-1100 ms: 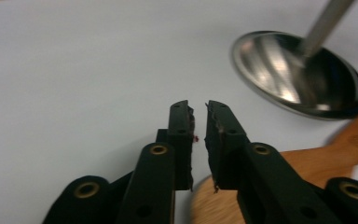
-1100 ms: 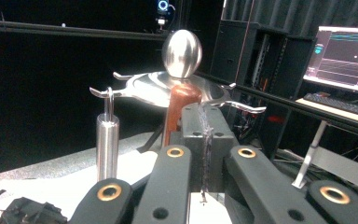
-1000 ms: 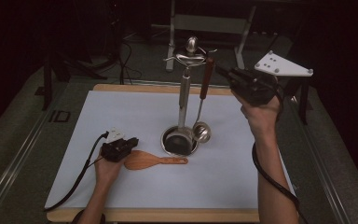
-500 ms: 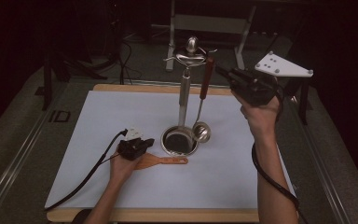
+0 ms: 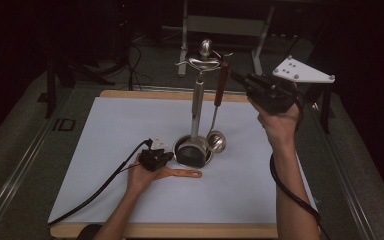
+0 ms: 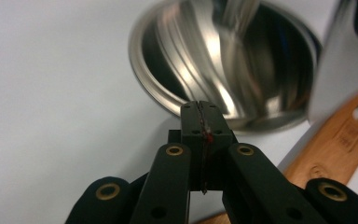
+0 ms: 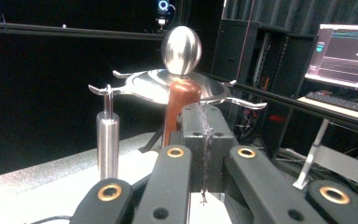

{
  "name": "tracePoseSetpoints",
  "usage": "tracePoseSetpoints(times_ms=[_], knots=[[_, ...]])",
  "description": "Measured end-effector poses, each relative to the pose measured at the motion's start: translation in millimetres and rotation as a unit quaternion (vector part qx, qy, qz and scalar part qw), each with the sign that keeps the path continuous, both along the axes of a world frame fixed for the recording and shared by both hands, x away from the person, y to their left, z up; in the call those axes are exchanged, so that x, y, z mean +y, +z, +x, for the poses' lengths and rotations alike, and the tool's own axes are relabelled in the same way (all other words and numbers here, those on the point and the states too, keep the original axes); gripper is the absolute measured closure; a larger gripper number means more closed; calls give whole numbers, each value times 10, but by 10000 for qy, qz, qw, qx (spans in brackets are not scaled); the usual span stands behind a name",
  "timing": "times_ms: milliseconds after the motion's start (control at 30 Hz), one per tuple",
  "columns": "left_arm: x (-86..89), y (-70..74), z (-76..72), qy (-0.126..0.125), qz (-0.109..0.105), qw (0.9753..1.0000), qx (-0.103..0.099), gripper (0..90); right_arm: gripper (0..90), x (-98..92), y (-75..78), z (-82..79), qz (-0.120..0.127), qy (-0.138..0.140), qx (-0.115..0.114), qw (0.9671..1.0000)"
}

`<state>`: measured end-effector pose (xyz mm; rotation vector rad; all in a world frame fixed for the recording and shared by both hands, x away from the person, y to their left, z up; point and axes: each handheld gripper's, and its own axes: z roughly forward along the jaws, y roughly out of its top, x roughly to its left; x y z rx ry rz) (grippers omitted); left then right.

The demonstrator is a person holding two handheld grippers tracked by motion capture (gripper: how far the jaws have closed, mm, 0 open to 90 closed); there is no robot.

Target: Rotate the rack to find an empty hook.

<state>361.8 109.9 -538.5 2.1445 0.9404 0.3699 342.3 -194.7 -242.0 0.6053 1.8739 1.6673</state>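
Left gripper (image 6: 200,108): jaws clenched together, nothing between the pads; in the left gripper view their tips sit just short of the rim of the stand's steel base dish (image 6: 223,60); the wooden spatula (image 6: 335,140) runs under the jaws' right side, its broad end hidden beneath them and beneath the hand, so whether jaw and wood touch cannot be told.

Right gripper (image 7: 200,112): jaws pressed shut on nothing; tips just in front of the ladle's brown wooden handle (image 7: 181,100), contact not clear from the right gripper view; the lower handle is hidden behind the jaws.

Wooden spatula (image 5: 182,173): lies flat on the white mat (image 5: 105,130), just to the near side of the stand's base; long axis roughly parallel to the mat's near edge; handle end, with its hole, points toward the right edge; blade covered by the left hand (image 5: 142,175).

Ladle (image 5: 216,141): hangs upright from the utensil stand (image 5: 198,100), bowl down beside the base, on its right.

Left hand rests low on the mat near its centre, forearm entering from the near edge; right hand (image 5: 279,122) raised well above the mat's far right part, forearm steep, its gripper (image 5: 237,79) aimed left at the stand's top.
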Motion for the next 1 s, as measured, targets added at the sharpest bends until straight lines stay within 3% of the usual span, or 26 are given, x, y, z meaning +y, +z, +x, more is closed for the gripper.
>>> tracePoseSetpoints(times_ms=[67,500,1000], knots=[[-14,1,8,-100,31,9999,12,900,899,0,0,0,3,3,-2,10000],[-84,0,8,-124,214,9996,-102,900,900,10,-14,-12,-17,11,-20,10000],[-77,-1,21,-137,180,9997,-48,900,895,17,13,35,1,-73,-28,10000]])
